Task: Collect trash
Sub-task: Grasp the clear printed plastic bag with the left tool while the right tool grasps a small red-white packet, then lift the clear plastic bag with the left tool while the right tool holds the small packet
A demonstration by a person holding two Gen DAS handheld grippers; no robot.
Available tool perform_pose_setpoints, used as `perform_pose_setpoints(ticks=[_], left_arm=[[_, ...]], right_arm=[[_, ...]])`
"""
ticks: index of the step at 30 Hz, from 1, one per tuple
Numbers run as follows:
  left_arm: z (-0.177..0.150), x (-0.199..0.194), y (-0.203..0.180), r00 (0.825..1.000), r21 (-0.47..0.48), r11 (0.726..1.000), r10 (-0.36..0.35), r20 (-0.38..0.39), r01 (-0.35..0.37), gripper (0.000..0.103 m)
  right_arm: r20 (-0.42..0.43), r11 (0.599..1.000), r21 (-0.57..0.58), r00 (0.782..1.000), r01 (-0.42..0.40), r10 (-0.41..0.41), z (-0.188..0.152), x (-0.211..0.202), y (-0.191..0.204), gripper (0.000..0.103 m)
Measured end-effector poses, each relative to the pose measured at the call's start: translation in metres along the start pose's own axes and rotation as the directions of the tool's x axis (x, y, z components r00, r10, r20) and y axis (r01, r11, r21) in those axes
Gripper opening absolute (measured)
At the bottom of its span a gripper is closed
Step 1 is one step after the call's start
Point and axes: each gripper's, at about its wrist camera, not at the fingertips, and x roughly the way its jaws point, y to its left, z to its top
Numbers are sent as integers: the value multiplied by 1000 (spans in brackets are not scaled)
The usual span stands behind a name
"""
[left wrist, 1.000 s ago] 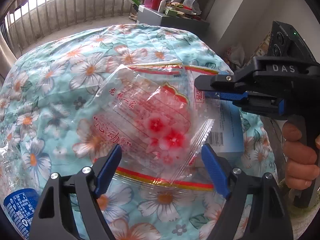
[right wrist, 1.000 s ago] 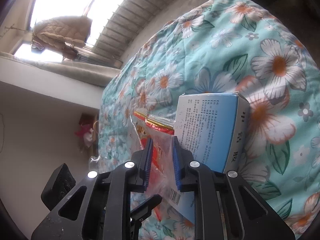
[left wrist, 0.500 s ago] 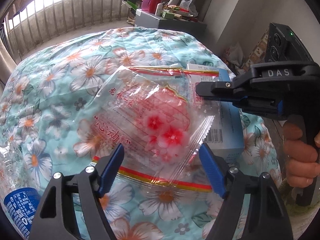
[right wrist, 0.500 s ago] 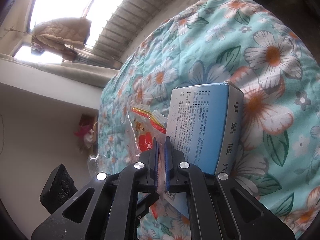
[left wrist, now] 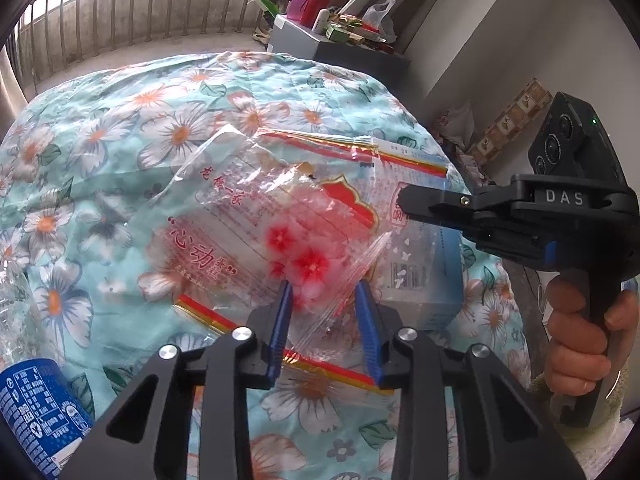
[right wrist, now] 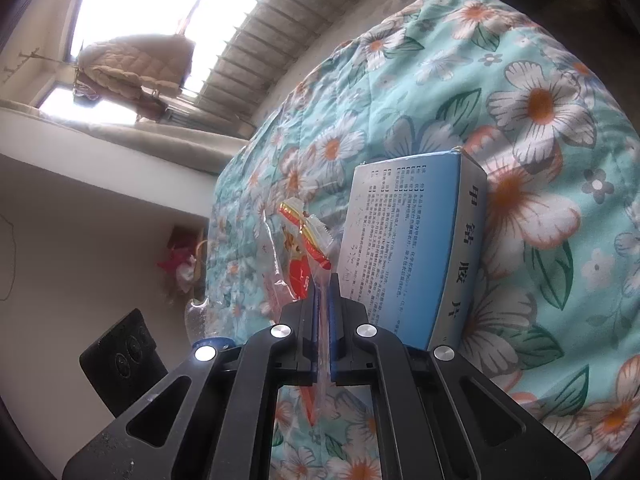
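A lived-in home, probably a bedroom beside a balcony, is indicated. A quilted floral bedspread [left wrist: 168, 128] is spread over a soft, rounded surface. Behind it, a barred railing [left wrist: 132, 20] is backed by daylight, and a padded quilt [right wrist: 136, 64] is seen hung out by the window. A low cabinet [left wrist: 320, 46] in the corner is crowded with bottles, boxes and plastic bags.
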Motion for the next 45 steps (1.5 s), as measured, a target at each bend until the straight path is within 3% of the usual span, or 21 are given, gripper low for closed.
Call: perform_pose_setpoints(ticks=[8, 11, 15, 33, 40, 41, 43, 44, 45], left_arm=[[-3, -13, -1, 999, -10, 1000, -23, 28, 23, 16], [-3, -18, -1, 999, -11, 999, -38, 29, 39, 6], [-6, -25, 0, 998, -21, 998, -51, 35, 52, 0], [-12, -69, 8, 988, -51, 996, -69, 138, 77, 0], [-10, -67, 7, 993, -71, 995, -69, 96, 76, 0], [-10, -64, 9, 994, -86, 993, -78, 80, 85, 1], [-10, -56, 13, 993, -131, 984, -112, 43, 117, 14], [-10, -51, 16, 992, -173, 977, -125, 20, 127, 29], [-11, -47, 19, 991, -208, 969, -132, 10, 131, 36]], right_arm=[[2, 999, 12, 999, -49, 49, -4, -4, -1, 2], [5, 997, 19, 997, -74, 74, -6, -7, -3, 2], [17, 994, 31, 994, -105, 104, -8, -12, -6, 2], [103, 969, 74, 968, -235, 227, -24, -54, -21, 1], [165, 964, 63, 956, -257, 244, -48, -95, -35, 1], [174, 964, 64, 954, -259, 244, -51, -100, -37, 1], [197, 963, 68, 950, -261, 244, -61, -111, -43, 1], [207, 962, 71, 947, -263, 244, -64, -116, -47, 1], [219, 961, 73, 944, -266, 245, -69, -121, -51, 1]])
